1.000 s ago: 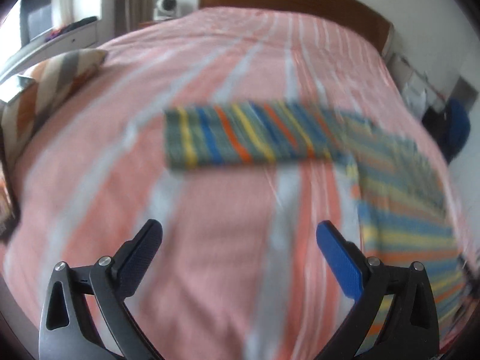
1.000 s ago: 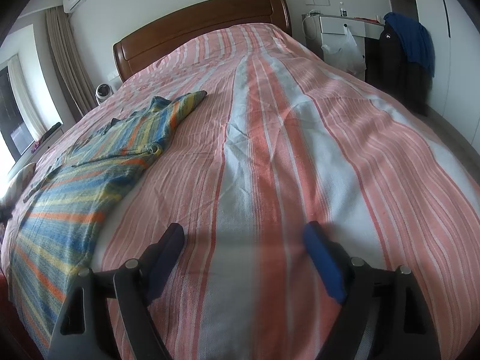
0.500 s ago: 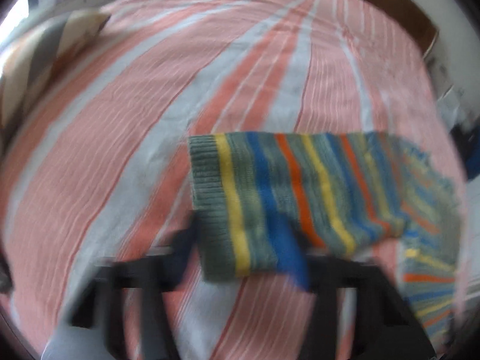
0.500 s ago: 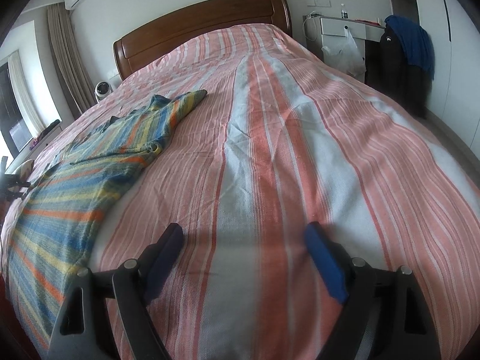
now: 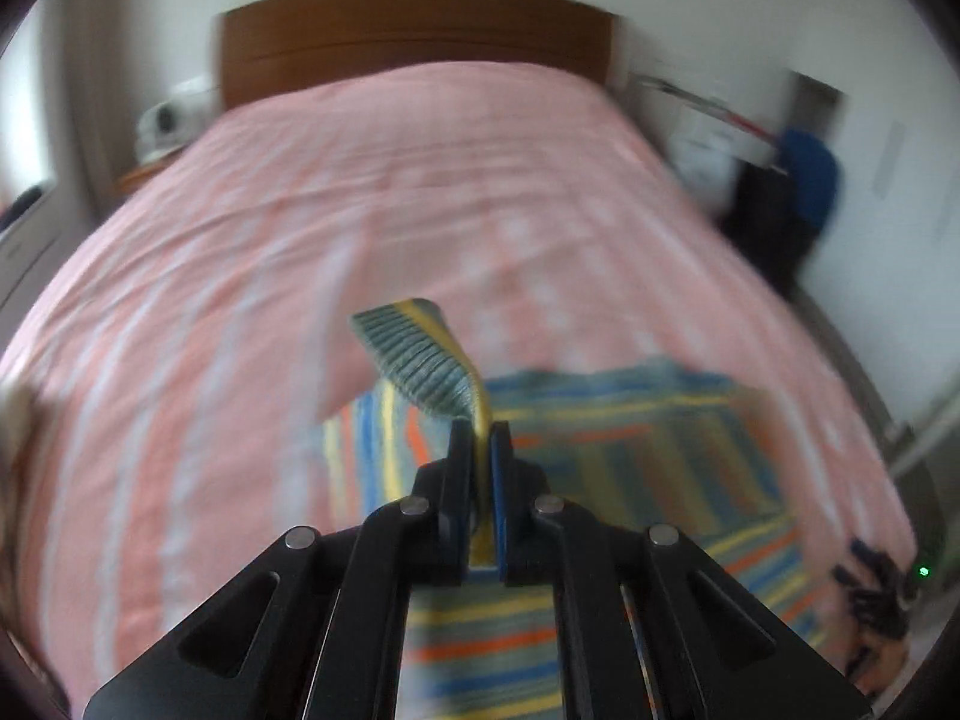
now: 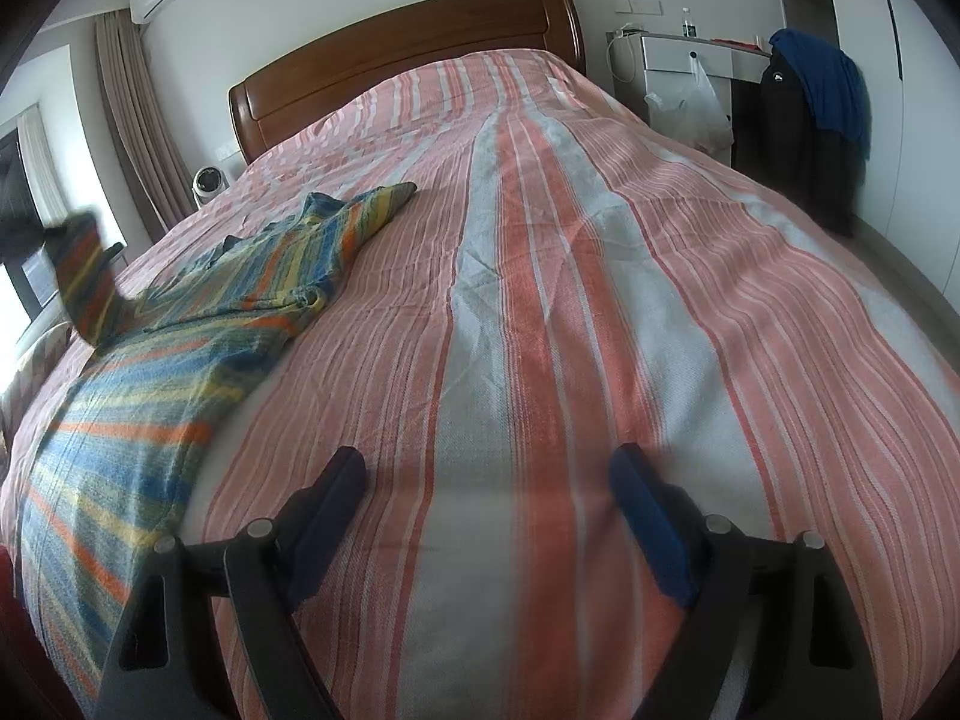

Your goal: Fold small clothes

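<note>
The striped sweater (image 6: 180,324) lay flat on the left side of my pink-striped bedspread (image 6: 600,300), its long axis running from the foot of the bed toward the wooden headboard (image 6: 408,60), with one sleeve (image 6: 384,204) stretched out to the right. My left gripper (image 5: 480,438) was clamped tight on the ribbed cuff (image 5: 420,360) of the other sleeve, lifting it off the bed so the cuff end stood up above the fingers. My right gripper (image 6: 486,480) hung wide apart over bare bedspread, just beside the sweater's hem, holding nothing
</note>
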A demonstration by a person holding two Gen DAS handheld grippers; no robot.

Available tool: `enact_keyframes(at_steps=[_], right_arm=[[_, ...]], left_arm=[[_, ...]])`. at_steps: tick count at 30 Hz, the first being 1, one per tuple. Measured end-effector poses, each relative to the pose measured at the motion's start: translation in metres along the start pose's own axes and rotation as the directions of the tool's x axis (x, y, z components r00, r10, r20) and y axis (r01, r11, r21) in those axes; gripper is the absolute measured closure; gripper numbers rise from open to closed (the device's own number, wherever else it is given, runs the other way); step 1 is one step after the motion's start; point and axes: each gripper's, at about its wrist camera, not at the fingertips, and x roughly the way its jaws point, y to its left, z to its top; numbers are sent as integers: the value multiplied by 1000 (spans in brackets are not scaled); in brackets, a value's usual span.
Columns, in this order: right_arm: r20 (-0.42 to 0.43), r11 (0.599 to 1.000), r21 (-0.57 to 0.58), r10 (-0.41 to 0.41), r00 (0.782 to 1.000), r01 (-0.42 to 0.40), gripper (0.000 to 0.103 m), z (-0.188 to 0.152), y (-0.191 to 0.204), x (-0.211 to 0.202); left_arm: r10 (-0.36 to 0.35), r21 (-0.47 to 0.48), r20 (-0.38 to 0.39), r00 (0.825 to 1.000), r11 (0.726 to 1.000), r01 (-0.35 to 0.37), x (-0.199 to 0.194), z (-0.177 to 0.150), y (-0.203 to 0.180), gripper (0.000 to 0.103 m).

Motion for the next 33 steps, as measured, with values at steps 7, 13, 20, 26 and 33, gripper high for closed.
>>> enact_keyframes(at_steps=[7,13,20,26,33], right_arm=[[1,1000,2,3,1000,-3,19,0,0,0],[4,1000,5,10,1000,-10,19,0,0,1],[2,1000,2,6,1000,-6,19,0,-1,2],[3,1000,4,10,1000,-10,19,0,-1,2],[0,1000,1,7,1000,-7,19,0,-1,2]], left_arm=[[-73,57,-164,984,995,84,77,-24,-76,13],[31,-36,-185,982,999,-39,87,-45,-19,11],[182,-91,-309,933,971,-219,94,-110,47,8],[207,-122,-223,953,963,-238,-5,-115,59,8],[393,140,-232,890,919,-370,-76,-138,62,1]])
